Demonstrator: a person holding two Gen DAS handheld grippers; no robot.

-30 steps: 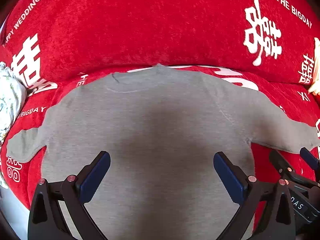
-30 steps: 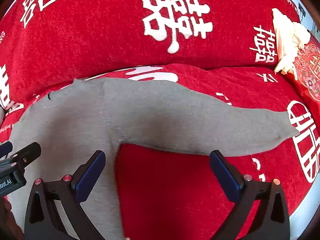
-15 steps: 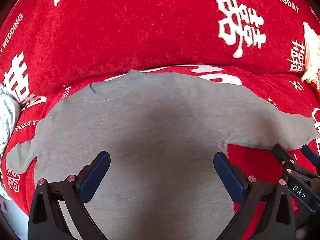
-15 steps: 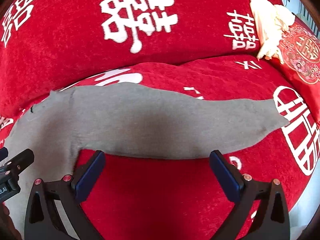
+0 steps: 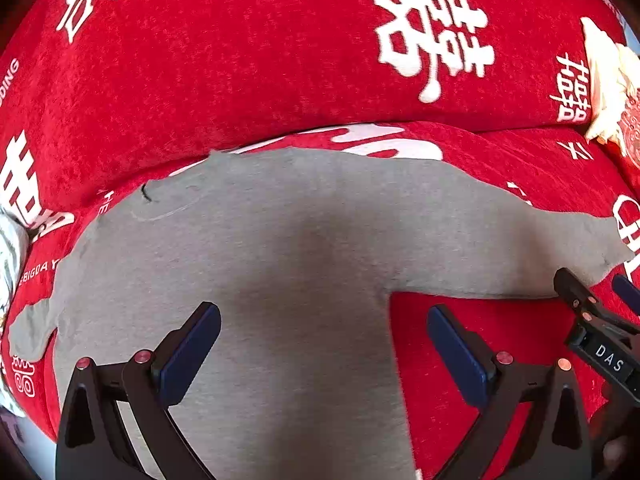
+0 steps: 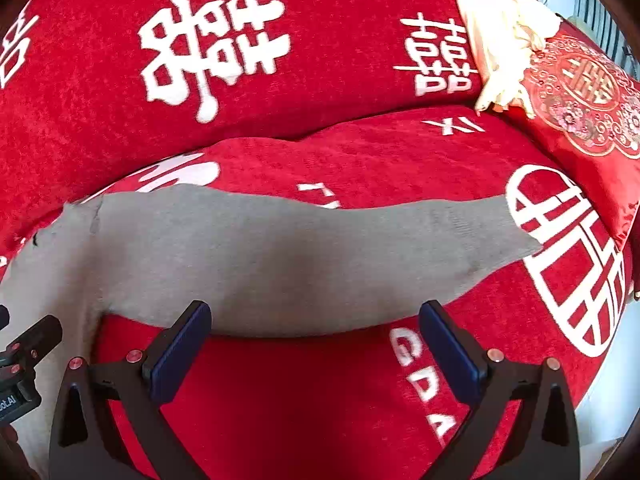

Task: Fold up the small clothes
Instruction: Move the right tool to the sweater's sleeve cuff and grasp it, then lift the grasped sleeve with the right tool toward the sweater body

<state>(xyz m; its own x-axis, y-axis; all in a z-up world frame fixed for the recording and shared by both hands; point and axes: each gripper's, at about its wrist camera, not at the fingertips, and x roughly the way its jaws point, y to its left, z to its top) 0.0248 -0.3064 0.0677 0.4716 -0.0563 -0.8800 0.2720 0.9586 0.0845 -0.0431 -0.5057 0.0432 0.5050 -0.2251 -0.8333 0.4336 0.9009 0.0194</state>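
A small grey long-sleeved top [image 5: 256,280] lies flat on a red sofa seat, collar toward the backrest. My left gripper [image 5: 324,340] is open and empty above the top's lower body near its right side edge. My right gripper [image 6: 316,340] is open and empty just in front of the outstretched right sleeve [image 6: 320,252], whose cuff [image 6: 504,224] points right. The right gripper [image 5: 596,300] also shows at the right edge of the left wrist view, near the cuff. The left sleeve [image 5: 32,328] lies at the far left.
The red sofa cover [image 6: 320,400] has white characters and lettering. A cream cloth [image 6: 500,44] and a red embroidered cushion [image 6: 588,108] sit at the right end. A pale patterned fabric [image 5: 8,256] lies at the left edge. The seat's front edge [image 6: 600,392] is to the right.
Both grippers have moved to the right along the top. The left one now straddles the body's right edge; the right one now faces the middle of the right sleeve. Both stayed open.
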